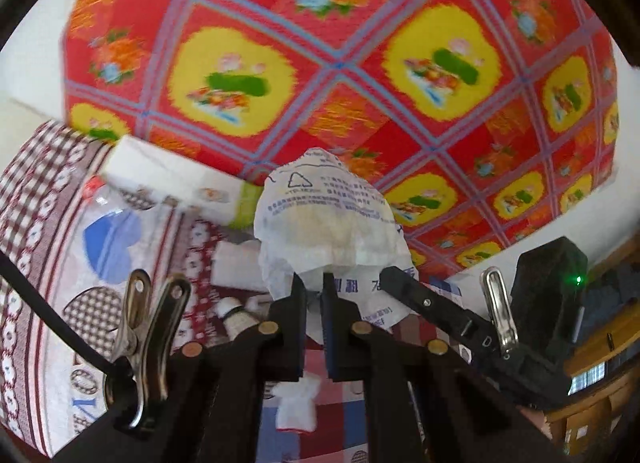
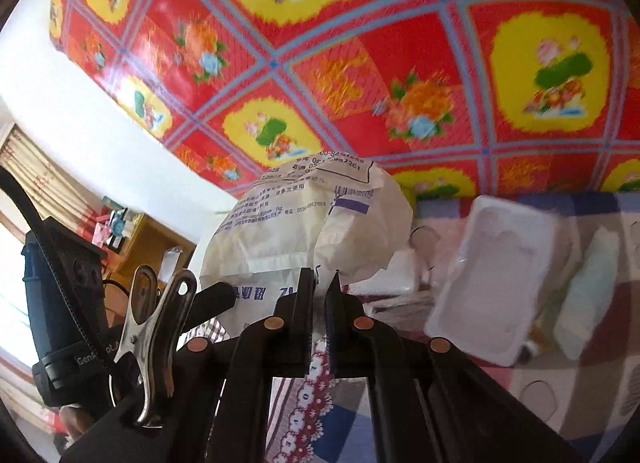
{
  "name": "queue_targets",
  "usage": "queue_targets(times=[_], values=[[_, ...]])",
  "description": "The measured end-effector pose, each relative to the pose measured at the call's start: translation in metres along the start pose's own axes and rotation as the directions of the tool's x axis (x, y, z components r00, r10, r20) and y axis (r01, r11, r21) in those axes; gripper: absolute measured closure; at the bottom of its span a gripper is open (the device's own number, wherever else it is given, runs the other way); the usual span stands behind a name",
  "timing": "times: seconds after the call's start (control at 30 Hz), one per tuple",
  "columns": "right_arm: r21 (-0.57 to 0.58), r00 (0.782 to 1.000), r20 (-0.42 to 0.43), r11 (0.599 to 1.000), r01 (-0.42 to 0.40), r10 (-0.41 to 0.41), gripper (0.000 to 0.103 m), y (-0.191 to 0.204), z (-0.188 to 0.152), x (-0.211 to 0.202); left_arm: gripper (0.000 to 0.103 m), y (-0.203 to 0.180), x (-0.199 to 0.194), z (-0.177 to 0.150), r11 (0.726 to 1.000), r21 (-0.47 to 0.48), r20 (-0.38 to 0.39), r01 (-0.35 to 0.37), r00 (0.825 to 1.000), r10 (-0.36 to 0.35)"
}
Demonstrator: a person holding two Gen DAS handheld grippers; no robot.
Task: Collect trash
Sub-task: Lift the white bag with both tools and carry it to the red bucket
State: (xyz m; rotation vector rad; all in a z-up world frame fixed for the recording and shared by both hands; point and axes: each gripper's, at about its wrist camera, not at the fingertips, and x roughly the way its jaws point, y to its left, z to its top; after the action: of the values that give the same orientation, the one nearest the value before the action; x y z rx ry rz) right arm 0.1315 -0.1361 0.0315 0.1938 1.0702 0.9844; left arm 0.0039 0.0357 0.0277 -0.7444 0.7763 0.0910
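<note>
Nearest the lens, left gripper [image 1: 316,281]: jaws drawn together, clamped on the lower edge of a white printed plastic bag [image 1: 328,219]. Right gripper [image 2: 322,283] likewise pinched shut on the same bag [image 2: 308,231], at its opposite side; tip of the right gripper visible in the left view, just beside the bag. Bag held raised between both grippers, clear of the surface below, crumpled, printed with blue text and a recycling triangle.

By size, behind and beneath:
- Red, yellow and blue floral cloth [image 1: 340,63] filling the upper field of both views.
- Patterned checked cover [image 1: 36,199] below the bag, littered.
- White plastic tray [image 2: 496,279], tilted, right of the bag in the right view.
- Clear bottle with blue label [image 1: 108,239], lying at left.
- Crumpled white tissue [image 1: 296,407] directly below the left gripper.
- Small white-capped bottle [image 1: 234,311], lying near the left gripper's finger.
</note>
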Motion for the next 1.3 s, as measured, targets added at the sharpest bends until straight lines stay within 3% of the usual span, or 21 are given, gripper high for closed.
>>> queue_targets(times=[0.23, 0.5, 0.63, 1.07, 1.3], values=[[0.021, 0.995, 0.09, 0.999, 0.045, -0.047, 0.097, -0.03, 0.015, -0.058, 0.097, -0.065, 0.02, 0.006, 0.993, 0.107, -0.016, 0.04, 0.999, -0.039], [0.086, 0.979, 0.18, 0.993, 0.076, -0.09, 0.098, -0.071, 0.022, -0.118, 0.097, -0.146, 0.043, 0.003, 0.962, 0.261, -0.055, 0.073, 0.997, -0.061], [0.11, 0.968, 0.219, 0.989, 0.103, -0.125, 0.098, -0.087, 0.02, -0.144, 0.097, -0.177, 0.058, -0.006, 0.954, 0.284, -0.085, 0.1, 0.993, -0.079], [0.194, 0.932, 0.29, 0.967, 0.165, -0.217, 0.098, -0.156, 0.003, -0.238, 0.097, -0.289, 0.106, -0.061, 0.91, 0.364, -0.173, 0.198, 0.975, -0.143], [0.239, 0.911, 0.302, 0.948, 0.212, -0.28, 0.098, -0.199, -0.018, -0.296, 0.097, -0.354, 0.143, -0.101, 0.889, 0.376, -0.236, 0.26, 0.955, -0.179]])
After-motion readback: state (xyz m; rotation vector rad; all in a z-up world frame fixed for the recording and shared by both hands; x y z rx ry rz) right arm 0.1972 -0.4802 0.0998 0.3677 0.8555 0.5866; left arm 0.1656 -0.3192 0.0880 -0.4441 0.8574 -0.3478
